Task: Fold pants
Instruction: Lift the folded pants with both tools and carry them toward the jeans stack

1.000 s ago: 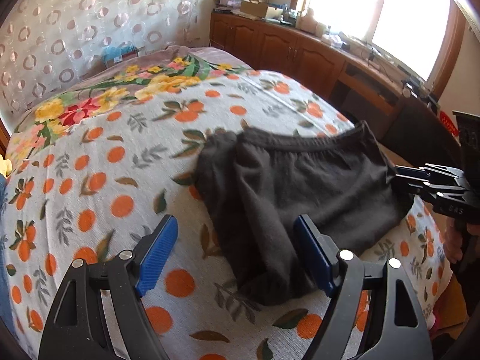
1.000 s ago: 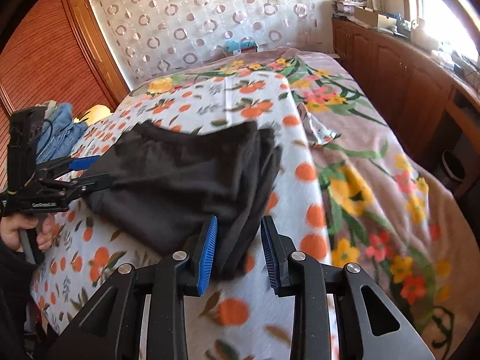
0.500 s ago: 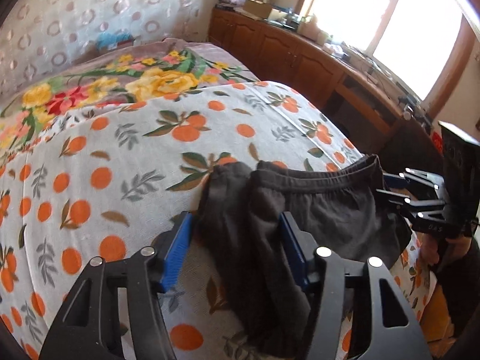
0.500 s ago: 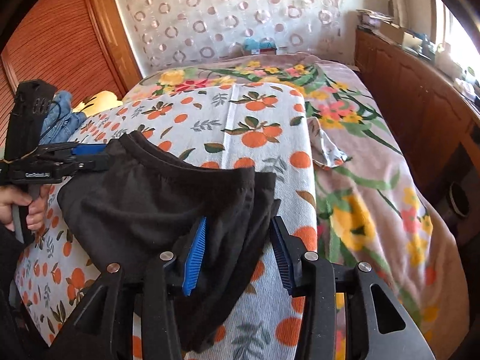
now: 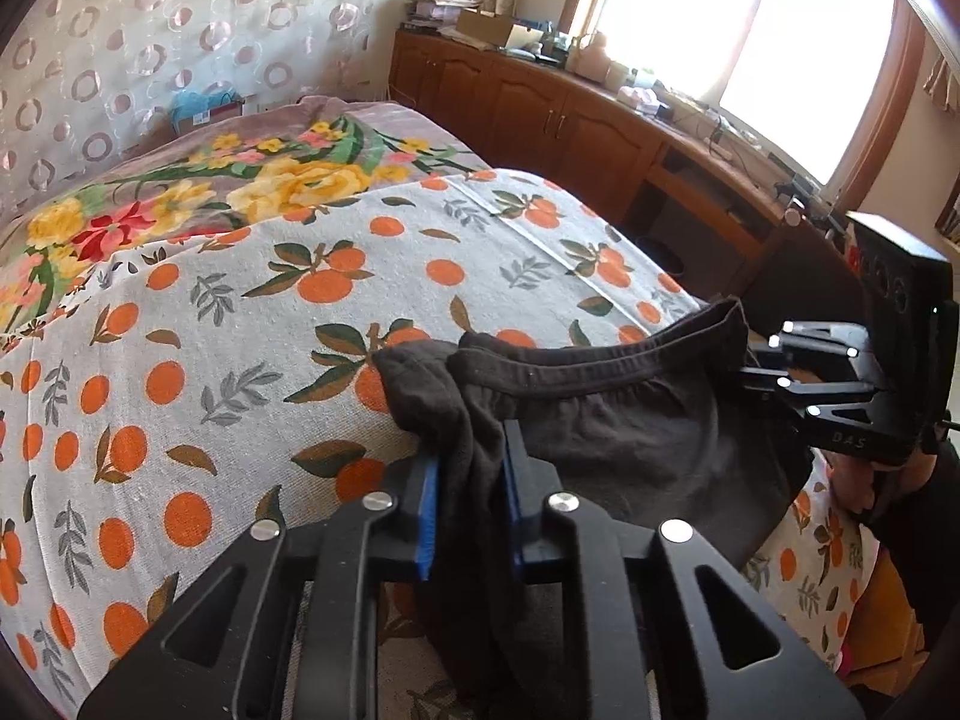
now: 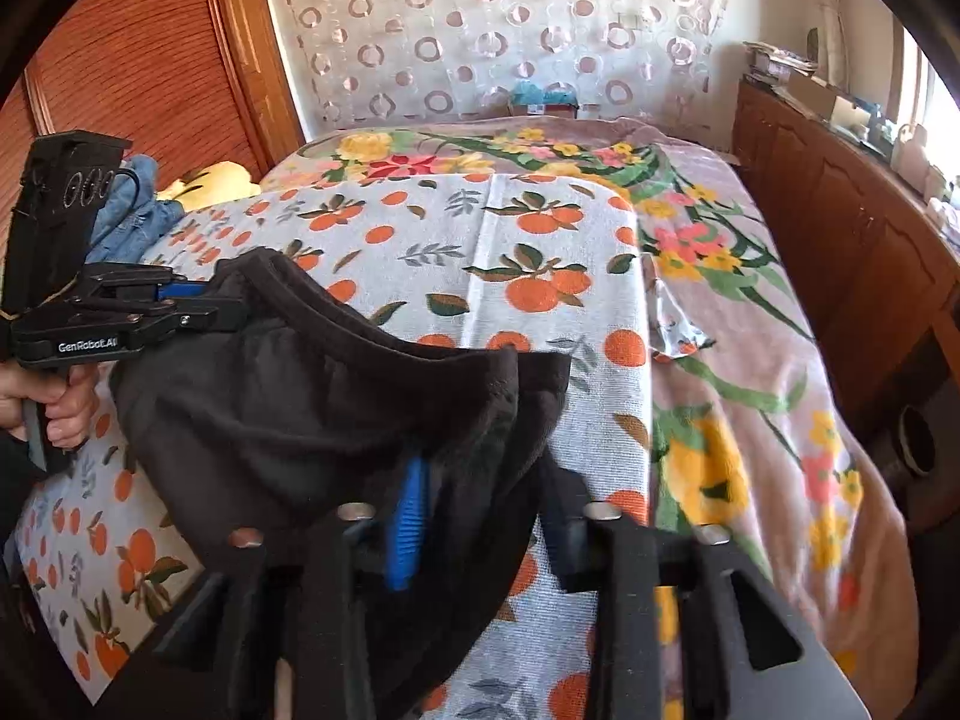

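We are counting one pair of dark pants (image 5: 606,426), two grippers, a left gripper (image 5: 469,501) and a right gripper (image 6: 480,516), and one orange-print sheet (image 5: 198,372).

Dark charcoal pants (image 5: 612,426) lie on a white bedspread (image 5: 198,360) printed with oranges, beside a floral blanket (image 6: 750,372).

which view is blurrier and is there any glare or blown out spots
Right wrist view: the right hand-held gripper and pants look smeared. Left wrist view: sharp, but the window is blown out white. Both bend straight lines at the edges.
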### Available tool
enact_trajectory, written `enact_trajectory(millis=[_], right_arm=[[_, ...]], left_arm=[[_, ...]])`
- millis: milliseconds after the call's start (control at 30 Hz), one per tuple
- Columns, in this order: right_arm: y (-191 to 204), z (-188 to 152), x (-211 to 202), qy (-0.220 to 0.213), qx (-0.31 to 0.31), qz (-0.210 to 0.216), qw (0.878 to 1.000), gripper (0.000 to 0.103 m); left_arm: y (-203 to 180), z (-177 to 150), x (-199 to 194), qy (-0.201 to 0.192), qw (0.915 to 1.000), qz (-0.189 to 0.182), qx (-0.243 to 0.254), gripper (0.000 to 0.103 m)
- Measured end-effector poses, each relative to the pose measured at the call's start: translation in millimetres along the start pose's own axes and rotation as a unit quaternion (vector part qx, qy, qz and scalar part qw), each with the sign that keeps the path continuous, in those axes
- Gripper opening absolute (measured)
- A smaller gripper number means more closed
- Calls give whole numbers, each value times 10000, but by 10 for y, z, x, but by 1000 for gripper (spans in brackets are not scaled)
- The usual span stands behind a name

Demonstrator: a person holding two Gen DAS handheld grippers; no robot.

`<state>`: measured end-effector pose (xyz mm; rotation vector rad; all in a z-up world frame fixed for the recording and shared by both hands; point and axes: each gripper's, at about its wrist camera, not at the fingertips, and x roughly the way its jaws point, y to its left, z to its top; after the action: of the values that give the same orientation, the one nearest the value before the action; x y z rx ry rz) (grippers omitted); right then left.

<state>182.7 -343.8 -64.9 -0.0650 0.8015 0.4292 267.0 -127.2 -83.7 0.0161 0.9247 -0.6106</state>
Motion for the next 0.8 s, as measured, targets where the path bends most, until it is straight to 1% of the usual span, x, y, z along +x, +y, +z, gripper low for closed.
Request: enact_trajectory(millis=[67,133,233,400,533,600,733,800], right_arm=[[6,-4,-9,21,3,19,10000,12],[14,-8,-38,-5,33,32,10000,11],[73,-27,-181,-225,34,80,9997,10],[266,-22,-499,-600,-76,76,9981,10],[466,24,-732,-842,-267,92,9960,10],[592,67,-828,-957,-365,114,9947,10],[903,220,-964,-1174,-656,283,9905,10],[1100,348,-1003,-1279,-850,381,9874,10]], left_arm=[[-16,-13,-44,-53,10000,-5,7,15],[-47,-31,-105,-139,9999,12,42,14],[-127,-79,-239,-262,9995,84,124,13],[-207,-176,-607,-589,9982,130,50,13],[-249,-298,-1020,-937,9952,268,65,13],[-232,-371,-1309,-1168,9925,364,18,13],[-174,-490,-1818,-1563,9857,633,-39,13],[-125,-557,-2110,-1788,9799,881,-66,13]])
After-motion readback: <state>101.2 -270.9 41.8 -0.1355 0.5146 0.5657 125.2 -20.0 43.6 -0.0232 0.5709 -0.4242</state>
